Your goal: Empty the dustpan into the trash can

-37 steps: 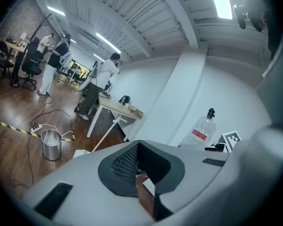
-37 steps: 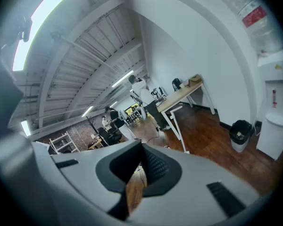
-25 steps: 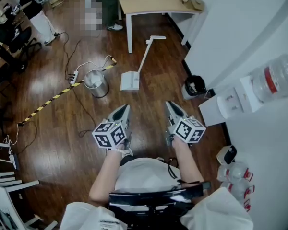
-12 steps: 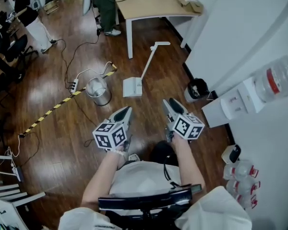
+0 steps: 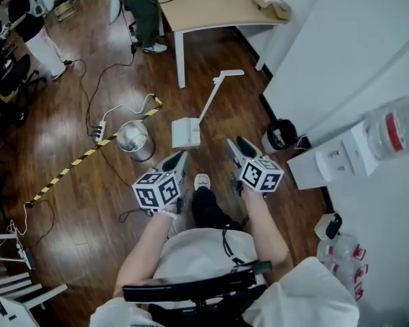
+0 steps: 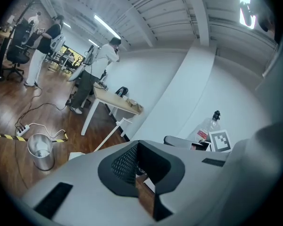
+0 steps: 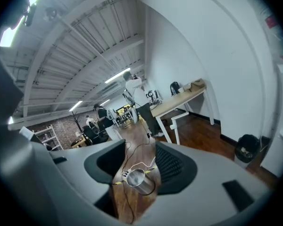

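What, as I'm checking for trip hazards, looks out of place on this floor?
A power strip and loose cables trail over the wooden floor beside the metal trash can, near a yellow-black striped tape; they look like a snag risk. Nothing appears spilled.

- The dark wooden floor (image 5: 75, 203) carries everything. Clock directions are read in the head view from the metal trash can (image 5: 135, 140), which stands upright on the boards.
- At 3 o'clock, near the can, the white dustpan (image 5: 185, 132) rests flat, its long handle slanting away toward 1 o'clock.
- At 10 o'clock, a white power strip (image 5: 99, 129) lies with cables trailing off toward 12.
- A yellow-and-black striped tape (image 5: 68, 169) runs along the boards from 8 o'clock to 1 o'clock, passing close by the can.
- Farther out at 3 o'clock, a small black bin (image 5: 280, 134) sits against the white wall.
- At 1 o'clock, well apart, a wooden desk (image 5: 211, 9) stands on white legs.
- At 4 o'clock, the person's shoe (image 5: 202, 181) is planted.
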### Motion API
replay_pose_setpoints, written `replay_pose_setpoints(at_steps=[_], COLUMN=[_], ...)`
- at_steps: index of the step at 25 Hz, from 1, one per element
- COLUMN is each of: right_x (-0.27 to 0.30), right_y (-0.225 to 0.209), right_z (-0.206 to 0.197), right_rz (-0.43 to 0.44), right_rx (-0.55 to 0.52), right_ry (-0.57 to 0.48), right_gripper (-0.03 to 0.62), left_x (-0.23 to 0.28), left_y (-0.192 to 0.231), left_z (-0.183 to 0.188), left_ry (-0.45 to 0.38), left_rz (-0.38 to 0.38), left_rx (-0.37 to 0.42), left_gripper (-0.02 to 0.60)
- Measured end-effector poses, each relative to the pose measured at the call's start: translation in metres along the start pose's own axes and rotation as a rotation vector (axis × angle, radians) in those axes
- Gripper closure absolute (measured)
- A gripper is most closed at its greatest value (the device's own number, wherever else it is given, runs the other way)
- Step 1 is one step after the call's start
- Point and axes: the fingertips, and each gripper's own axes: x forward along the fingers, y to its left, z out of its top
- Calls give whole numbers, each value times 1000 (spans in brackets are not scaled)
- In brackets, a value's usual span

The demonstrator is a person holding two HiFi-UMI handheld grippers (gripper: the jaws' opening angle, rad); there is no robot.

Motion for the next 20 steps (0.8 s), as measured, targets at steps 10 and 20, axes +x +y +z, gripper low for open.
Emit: replay_pose_setpoints(at_steps=[10,20], right_x=[139,242], right_y=[-105,-150], right_z=[50,70], right_rz=[-98,-83], right_rx=[4,-26], right_ry=[37,102], right_gripper=[365,365], left_x=[128,240], left_y=[36,70], left_z=[61,83], left_ry=[4,85], left_rz=[35,87], left_rx=[-14,39], left_gripper=[594,594])
